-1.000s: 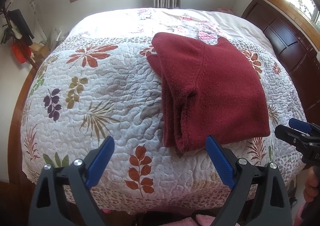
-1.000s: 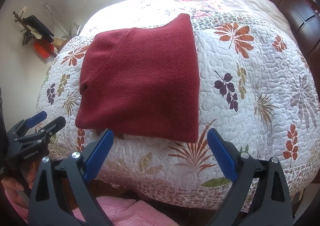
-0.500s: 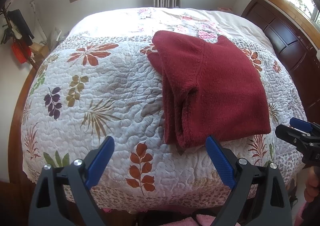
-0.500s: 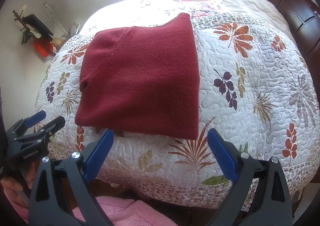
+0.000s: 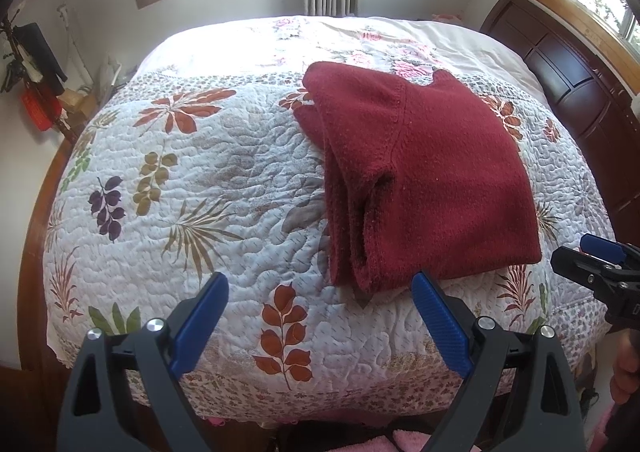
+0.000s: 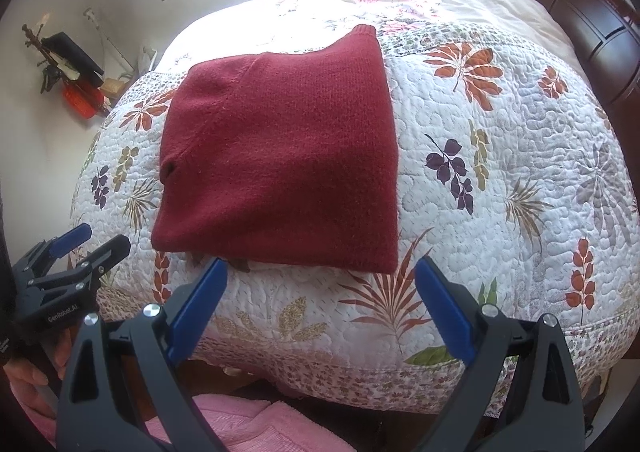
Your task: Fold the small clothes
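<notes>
Sweater (image 6: 280, 155), dark red, lies folded in a rectangle on the leaf-print quilt (image 6: 500, 211), near the bed's front edge. Left gripper (image 5: 320, 292): fingers spread, holding nothing, short of the garment. Right gripper (image 6: 320, 276): fingers spread, empty, just before the sweater's near hem

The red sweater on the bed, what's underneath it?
The folded red sweater lies on a leaf-patterned quilt. Something small and brown pokes out under its near edge; the rest beneath is covered.
</notes>
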A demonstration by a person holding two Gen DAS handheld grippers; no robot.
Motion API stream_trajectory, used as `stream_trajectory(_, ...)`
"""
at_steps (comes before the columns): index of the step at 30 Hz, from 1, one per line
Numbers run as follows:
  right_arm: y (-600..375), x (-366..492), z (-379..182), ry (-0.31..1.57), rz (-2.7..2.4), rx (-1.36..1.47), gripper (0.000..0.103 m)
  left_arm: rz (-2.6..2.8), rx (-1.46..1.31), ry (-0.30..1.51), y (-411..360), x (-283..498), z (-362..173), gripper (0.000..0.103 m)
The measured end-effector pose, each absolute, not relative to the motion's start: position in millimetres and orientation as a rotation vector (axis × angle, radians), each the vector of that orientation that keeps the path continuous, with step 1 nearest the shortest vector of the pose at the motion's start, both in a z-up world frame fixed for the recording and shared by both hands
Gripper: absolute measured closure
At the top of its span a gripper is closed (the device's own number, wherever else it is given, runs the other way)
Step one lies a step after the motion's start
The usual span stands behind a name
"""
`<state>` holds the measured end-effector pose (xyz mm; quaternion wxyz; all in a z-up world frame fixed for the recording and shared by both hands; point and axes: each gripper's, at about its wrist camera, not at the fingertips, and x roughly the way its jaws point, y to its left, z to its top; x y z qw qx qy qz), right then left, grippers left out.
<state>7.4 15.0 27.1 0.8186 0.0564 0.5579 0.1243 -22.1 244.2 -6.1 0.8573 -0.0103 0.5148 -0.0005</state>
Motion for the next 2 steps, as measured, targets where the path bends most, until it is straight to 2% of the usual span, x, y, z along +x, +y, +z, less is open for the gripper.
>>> stream_trajectory(2, 15.7, 7.0, 27.4, 1.19, 0.262, 0.119, 0.009, -0.002, -0.018, 1.075, 244.7, -22.1, -4.7, 0.009)
